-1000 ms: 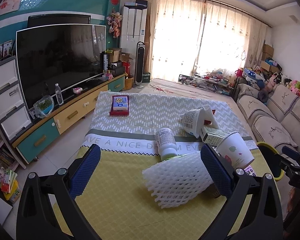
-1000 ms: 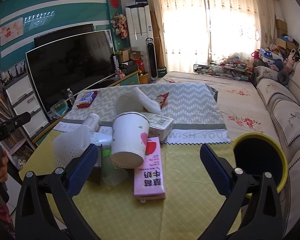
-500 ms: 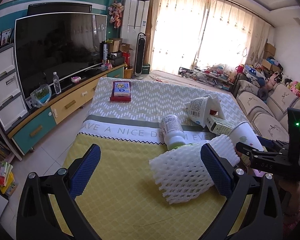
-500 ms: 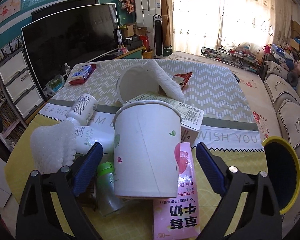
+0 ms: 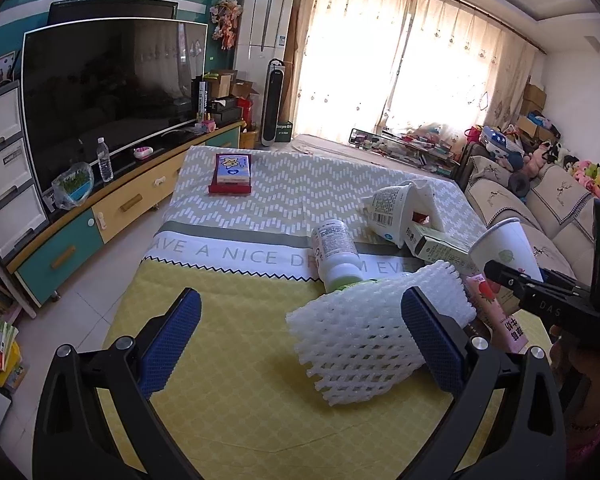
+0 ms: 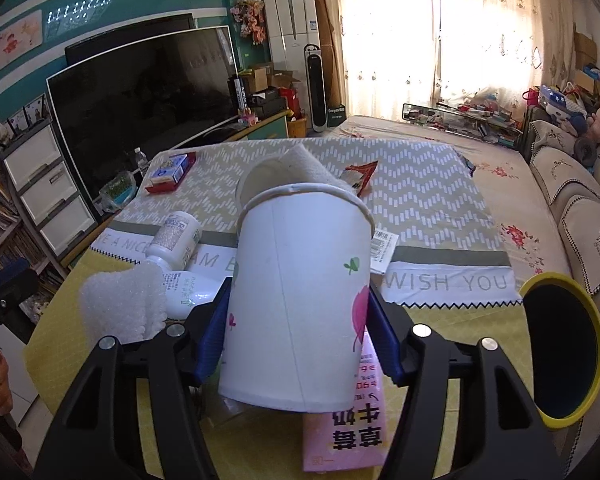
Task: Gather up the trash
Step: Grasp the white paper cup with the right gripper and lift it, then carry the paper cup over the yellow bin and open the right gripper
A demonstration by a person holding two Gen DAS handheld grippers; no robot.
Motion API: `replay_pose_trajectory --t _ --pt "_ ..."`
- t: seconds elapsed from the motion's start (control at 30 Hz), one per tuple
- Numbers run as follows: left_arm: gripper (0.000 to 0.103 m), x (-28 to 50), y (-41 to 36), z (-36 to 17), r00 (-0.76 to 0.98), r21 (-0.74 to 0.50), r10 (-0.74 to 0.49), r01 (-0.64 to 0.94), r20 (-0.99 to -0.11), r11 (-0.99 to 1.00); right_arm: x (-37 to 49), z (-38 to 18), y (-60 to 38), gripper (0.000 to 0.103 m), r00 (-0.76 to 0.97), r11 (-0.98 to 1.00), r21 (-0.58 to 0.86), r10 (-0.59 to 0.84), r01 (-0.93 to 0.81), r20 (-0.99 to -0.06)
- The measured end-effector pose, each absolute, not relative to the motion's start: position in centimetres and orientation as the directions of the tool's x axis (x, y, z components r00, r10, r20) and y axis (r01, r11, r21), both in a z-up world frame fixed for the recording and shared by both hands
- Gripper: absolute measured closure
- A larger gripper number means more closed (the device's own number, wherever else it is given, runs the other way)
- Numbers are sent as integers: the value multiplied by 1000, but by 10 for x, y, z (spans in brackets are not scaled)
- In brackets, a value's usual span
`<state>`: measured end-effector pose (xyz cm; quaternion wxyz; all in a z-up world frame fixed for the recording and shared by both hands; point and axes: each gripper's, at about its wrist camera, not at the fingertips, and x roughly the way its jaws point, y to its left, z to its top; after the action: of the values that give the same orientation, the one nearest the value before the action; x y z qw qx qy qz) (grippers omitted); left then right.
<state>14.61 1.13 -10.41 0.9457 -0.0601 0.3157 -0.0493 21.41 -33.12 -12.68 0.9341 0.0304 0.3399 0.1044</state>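
Looking through the left wrist view first, I see my left gripper (image 5: pixel 296 340) spread wide and holding nothing, low over the yellow part of the cloth (image 5: pixel 228 360). Just right of centre lies the foam net (image 5: pixel 380 336), a white mesh sleeve on its side, its long axis running from near-left to far-right, with my right-hand pad in front of its near end. I judge it very light, soft and springy, so any pinch across its middle should do. Beyond it a bottle (image 5: pixel 336 256) lies flat, cap end toward me. At the far right the cup (image 5: pixel 504 252) sits in my other claw.

Turning to the right wrist view, my right gripper (image 6: pixel 300 332) is clenched on the cup (image 6: pixel 300 300), blue pads pressed to its two sides low on the wall. The cup points rim away from me, base nearest, axis roughly along the fingers. It looks like thin paper: light, easily crushed, so I would squeeze gently. A milk carton (image 6: pixel 348 428) lies under it, and the bin (image 6: pixel 560 356) opens at the near right.
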Motion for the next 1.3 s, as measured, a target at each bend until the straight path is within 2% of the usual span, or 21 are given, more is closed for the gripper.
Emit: replay_pose_trajectory --t 0.2,0.33,0.5,0.7,0.8,0.97,1.13,1.3 --pt "4 142 0 -101 796 -135 -152 89 -586 987 204 -116 -404 44 798 995 96 42 20 -601" --pt "4 143 -9 -102 789 -128 -162 106 -593 986 206 -134 -473 43 762 976 60 -125 211 -636" --pt "4 146 -25 -104 780 -112 -167 124 -603 986 220 -175 -543 43 655 933 13 -241 358 -716" --pt "4 147 -43 -107 766 -95 -173 146 -619 985 239 -228 -596 40 535 895 -12 -278 447 -798" --pt "4 148 -50 -108 760 -88 -177 157 -625 984 239 -240 -609 34 512 878 -19 -297 479 -806" --pt "4 151 -58 -112 744 -89 -221 213 -630 973 226 -240 -612 31 538 877 18 -278 480 -796" --pt "4 156 -68 -123 731 -11 -230 291 -642 957 215 -233 -600 28 557 886 37 -257 461 -790" --pt "4 167 -67 -141 677 14 -265 377 -687 926 214 -228 -593 27 559 892 40 -247 451 -792"
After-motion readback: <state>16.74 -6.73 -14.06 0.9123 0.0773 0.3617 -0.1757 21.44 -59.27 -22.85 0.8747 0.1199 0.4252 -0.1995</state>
